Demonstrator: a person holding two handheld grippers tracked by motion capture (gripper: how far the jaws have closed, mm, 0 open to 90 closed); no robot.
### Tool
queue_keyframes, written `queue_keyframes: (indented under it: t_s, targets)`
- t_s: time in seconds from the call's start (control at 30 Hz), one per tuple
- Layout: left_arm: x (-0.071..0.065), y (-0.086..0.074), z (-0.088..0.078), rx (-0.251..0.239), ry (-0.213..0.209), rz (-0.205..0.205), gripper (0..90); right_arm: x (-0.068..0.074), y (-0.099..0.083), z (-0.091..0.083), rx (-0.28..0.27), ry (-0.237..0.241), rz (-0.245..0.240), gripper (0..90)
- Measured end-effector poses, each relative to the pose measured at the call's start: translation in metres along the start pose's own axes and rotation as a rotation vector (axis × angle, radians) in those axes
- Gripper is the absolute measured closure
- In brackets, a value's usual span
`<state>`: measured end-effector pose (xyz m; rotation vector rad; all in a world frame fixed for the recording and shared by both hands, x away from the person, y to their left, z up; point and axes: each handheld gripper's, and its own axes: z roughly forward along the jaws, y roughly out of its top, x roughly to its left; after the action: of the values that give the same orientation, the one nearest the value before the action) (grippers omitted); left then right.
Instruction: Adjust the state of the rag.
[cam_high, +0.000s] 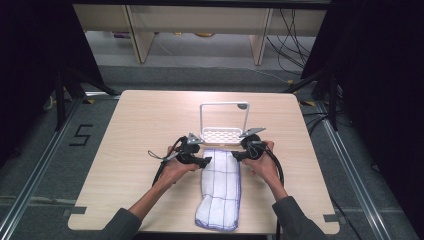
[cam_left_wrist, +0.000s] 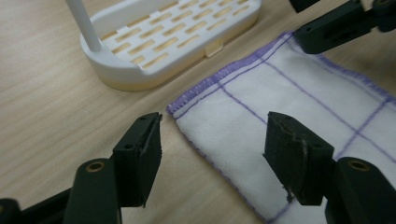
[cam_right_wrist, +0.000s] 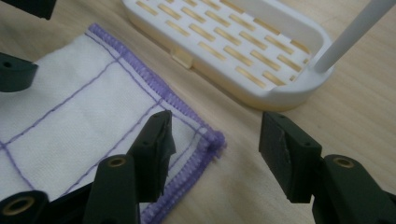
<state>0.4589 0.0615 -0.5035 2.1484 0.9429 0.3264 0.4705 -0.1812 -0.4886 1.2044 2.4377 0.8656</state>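
A folded white towel with purple grid lines and a purple hem lies lengthwise on the wooden table, its far end just short of a white slotted rack. My left gripper is at the towel's far left corner and my right gripper at its far right corner. In the left gripper view the left gripper is open, one jaw over bare wood, the other over the towel. In the right gripper view the right gripper is open astride the hemmed corner of the towel. Neither presses the cloth.
The rack has a tall white hoop handle and stands close behind both grippers, its rim near the right jaws. Bare table lies to the left, right and far side. Dark frames and cables surround the table.
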Motion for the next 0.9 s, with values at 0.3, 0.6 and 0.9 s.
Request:
queue_keyframes:
  t_s: [0.3, 0.6, 0.9]
  targets:
    - [0.003, 0.005, 0.013, 0.012, -0.004, -0.010, 39.3, 0.000, -0.002, 0.007, 0.006, -0.006, -0.012, 44.5]
    - [0.008, 0.005, 0.018, -0.003, -0.047, -0.013, 60.3, 0.001, -0.005, 0.013, -0.009, 0.013, -0.031, 55.5]
    - [0.003, 0.005, 0.017, -0.006, -0.058, 0.040, 75.3, 0.001, -0.008, 0.012, -0.019, 0.084, 0.028, 73.9]
